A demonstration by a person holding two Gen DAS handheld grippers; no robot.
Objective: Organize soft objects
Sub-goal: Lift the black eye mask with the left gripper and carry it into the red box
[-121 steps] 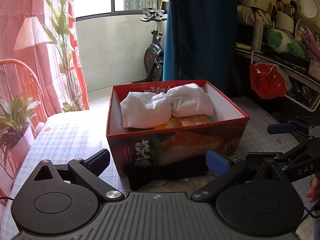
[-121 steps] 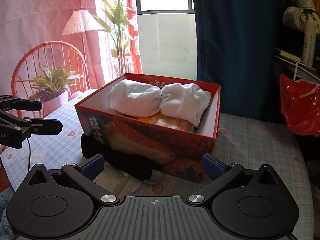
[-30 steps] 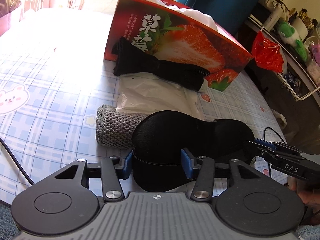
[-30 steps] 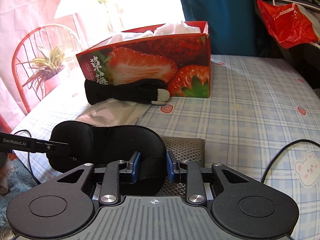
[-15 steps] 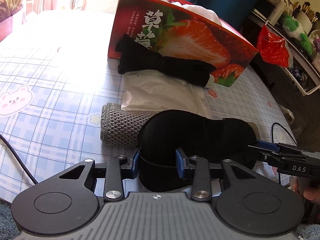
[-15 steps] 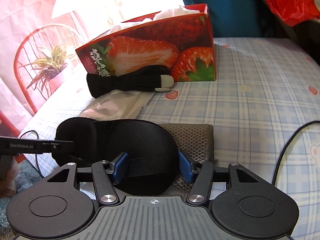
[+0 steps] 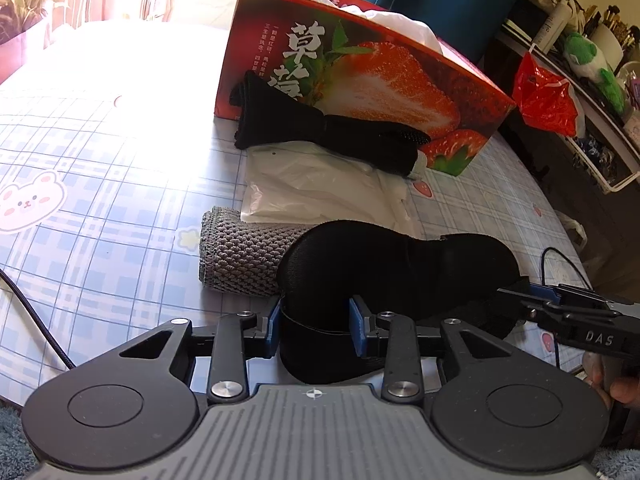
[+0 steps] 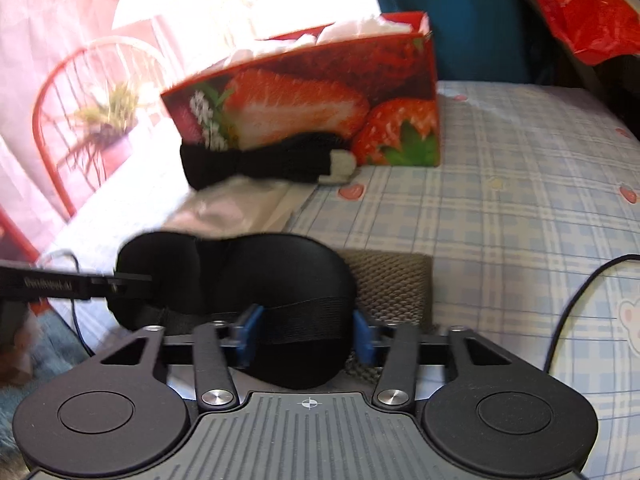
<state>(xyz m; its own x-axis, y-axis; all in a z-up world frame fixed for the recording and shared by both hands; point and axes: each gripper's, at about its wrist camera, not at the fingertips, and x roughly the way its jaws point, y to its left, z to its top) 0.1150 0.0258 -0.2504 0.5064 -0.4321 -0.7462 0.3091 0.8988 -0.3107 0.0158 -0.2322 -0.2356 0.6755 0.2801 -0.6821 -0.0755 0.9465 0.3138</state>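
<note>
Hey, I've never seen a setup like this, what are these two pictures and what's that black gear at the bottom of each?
No robot here: a person holds hand tongs in each hand, each with a fisheye camera looking along its two fingers. One picture is from the left tongs, the other from the right tongs.

Both grip a black sleep mask, one at each end. It lies partly over a grey knitted cloth on a checked tablecloth. Beyond are a white plastic bag, a black glove and a strawberry-printed box holding white fabric.
</note>
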